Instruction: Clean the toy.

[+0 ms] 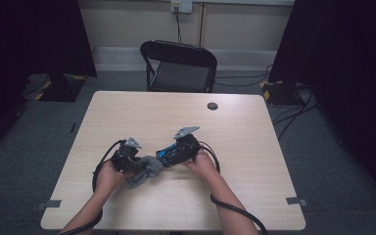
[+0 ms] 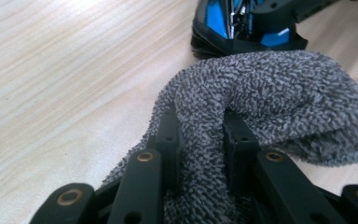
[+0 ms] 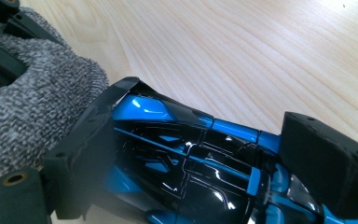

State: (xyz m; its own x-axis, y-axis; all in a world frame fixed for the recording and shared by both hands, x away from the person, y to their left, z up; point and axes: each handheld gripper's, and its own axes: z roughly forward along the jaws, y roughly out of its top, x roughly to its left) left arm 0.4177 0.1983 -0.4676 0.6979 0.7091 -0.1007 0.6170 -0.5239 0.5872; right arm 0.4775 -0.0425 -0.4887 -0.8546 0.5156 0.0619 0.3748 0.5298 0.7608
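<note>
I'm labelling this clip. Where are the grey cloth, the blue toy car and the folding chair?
grey cloth [image 2: 279, 88]: left gripper view, on its looped top fold.
blue toy car [image 3: 177, 154]: right gripper view, on its glossy body.
folding chair [image 1: 178, 54]: high view, on its backrest.

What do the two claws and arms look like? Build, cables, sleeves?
Both the left claw and the right claw are black, each topped with a grey three-cornered plate and trailing a black cable. The fingers are black linkage bars with brass-coloured rivets; the right claw's pads are blocky and black. Forearms are bare, with no sleeves visible.
</note>
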